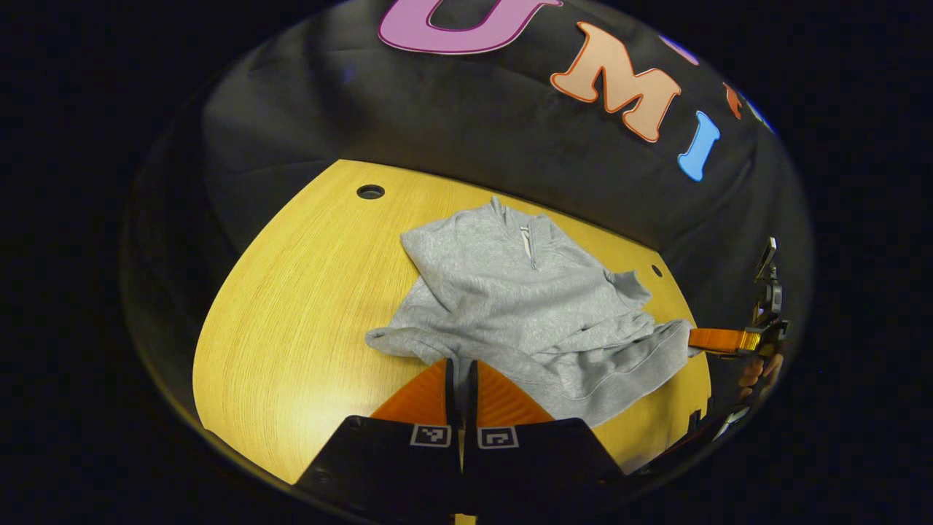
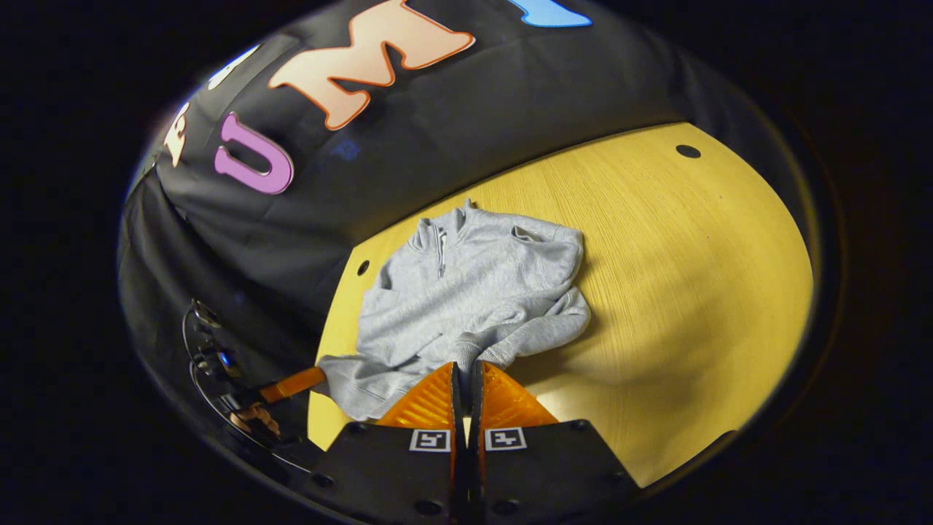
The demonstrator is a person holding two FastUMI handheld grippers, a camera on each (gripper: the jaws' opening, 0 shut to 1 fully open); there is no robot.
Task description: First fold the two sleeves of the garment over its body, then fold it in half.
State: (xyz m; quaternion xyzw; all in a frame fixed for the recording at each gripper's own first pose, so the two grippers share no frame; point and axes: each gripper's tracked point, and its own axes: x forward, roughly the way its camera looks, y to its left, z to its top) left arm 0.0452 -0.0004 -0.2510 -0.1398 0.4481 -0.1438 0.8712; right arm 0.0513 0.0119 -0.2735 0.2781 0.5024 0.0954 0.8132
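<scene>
A grey zip-neck pullover (image 1: 510,292) lies on the yellow wooden table (image 1: 291,306), collar toward the booth wall, both sleeves folded across its body. My left gripper (image 1: 461,368) is shut on the near hem, the fabric bunched at its tips. In the right gripper view the pullover (image 2: 466,284) lies the same way, and my right gripper (image 2: 466,370) is shut on the hem beside a sleeve cuff. Each view also has the other gripper farther off, pinching a hem corner: the right gripper (image 1: 700,340) and the left gripper (image 2: 310,379).
The table (image 2: 692,292) has small round holes (image 1: 370,192) (image 2: 687,151) near its far corners. Black cloth wall stands right behind the collar. A hand (image 1: 758,373) holds the far gripper at the table's edge. Bare tabletop stretches wide on both sides of the pullover.
</scene>
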